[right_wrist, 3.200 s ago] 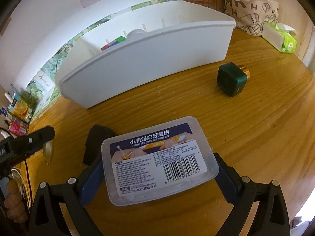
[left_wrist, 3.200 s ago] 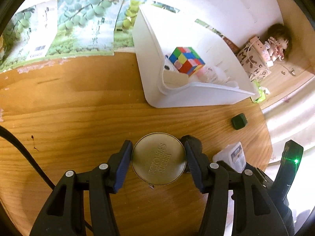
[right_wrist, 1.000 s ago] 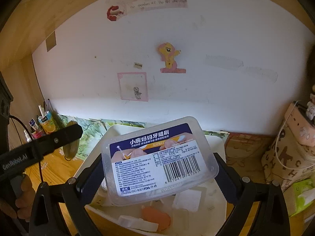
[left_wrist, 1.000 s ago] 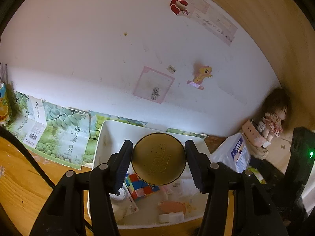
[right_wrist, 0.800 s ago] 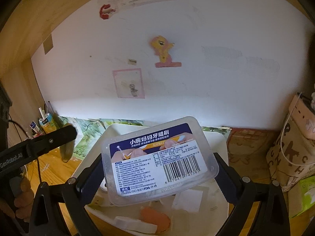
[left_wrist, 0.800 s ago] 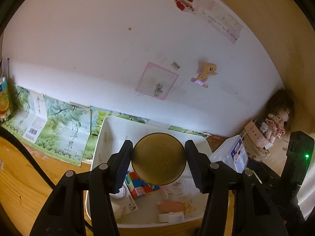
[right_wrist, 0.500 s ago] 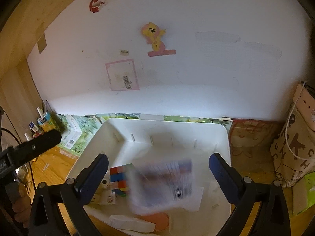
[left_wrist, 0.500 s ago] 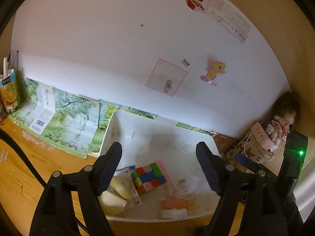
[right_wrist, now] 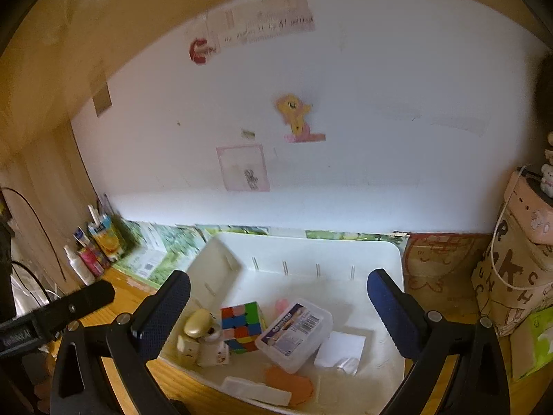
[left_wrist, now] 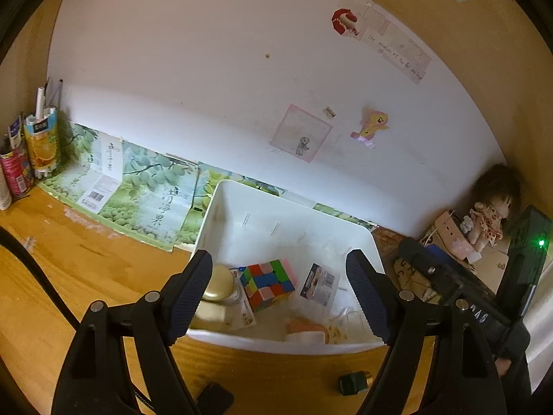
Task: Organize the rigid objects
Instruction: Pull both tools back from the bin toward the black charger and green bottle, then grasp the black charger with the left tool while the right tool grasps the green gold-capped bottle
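With both grippers spread wide and holding nothing, left gripper (left_wrist: 280, 297) and right gripper (right_wrist: 278, 311) hover over the white bin (right_wrist: 397, 259). Round gold tin (right_wrist: 197, 322) sits in the bin's left end beside the puzzle cube (right_wrist: 242, 325), clear plastic box (right_wrist: 295, 333) leaning next to it. I'd lift straight clear of the rim, then go grab the small green block (left_wrist: 352, 382) on the desk.

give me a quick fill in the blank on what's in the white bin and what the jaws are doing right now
1. The puzzle cube lies inside the white ____.
2. The clear plastic box rests to the ____ of the cube in the right wrist view.
3. The right gripper has its jaws ____.
4. The small dark green bottle sits ____ the bin.

Missing words: bin; right; open; outside
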Available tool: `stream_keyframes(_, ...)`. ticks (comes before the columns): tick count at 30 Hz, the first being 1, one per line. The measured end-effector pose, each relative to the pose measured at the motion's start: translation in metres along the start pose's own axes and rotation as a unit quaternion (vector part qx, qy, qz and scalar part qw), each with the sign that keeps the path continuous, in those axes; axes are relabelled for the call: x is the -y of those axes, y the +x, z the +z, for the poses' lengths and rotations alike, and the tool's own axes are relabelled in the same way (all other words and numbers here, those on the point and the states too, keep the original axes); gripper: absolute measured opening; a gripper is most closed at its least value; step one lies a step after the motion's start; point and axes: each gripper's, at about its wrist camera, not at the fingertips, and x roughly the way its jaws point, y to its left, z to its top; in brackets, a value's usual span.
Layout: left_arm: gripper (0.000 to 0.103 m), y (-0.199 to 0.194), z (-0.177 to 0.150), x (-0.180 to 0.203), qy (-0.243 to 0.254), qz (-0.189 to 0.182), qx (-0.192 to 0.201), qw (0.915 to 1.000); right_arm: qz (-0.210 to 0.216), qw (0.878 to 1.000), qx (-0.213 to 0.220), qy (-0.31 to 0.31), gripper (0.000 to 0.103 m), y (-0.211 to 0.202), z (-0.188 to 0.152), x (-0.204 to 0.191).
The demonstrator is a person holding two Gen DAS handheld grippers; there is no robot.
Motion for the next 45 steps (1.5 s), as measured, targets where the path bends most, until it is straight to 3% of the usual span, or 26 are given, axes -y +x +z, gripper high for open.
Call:
stream_keyframes(8, 0.082, -0.026, -0.016, -0.004, -0.003, 0.021, -0.003, 0.9998, -0.002, 1.000, 0.018, 0.005, 0.103, -0.031, -0.003, -0.001)
stream_keyframes(18, 0.082, -0.032, -0.045, -0.014, -0.018, 0.049, -0.039, 0.9979, -0.016, 1.000, 0.016, 0.013, 0.103, -0.057, -0.025, 0.004)
stream_keyframes(34, 0.082, 0.001, -0.097, -0.033, -0.045, 0.108, -0.125, 0.9852, -0.035, 0.996, -0.067, 0.055, 0.103, -0.050, -0.091, 0.035)
stream_keyframes(45, 0.082, 0.029, -0.124, -0.034, -0.039, 0.124, -0.181, 0.9748, -0.048, 0.986, -0.141, 0.076, 0.102, -0.031, -0.133, 0.049)
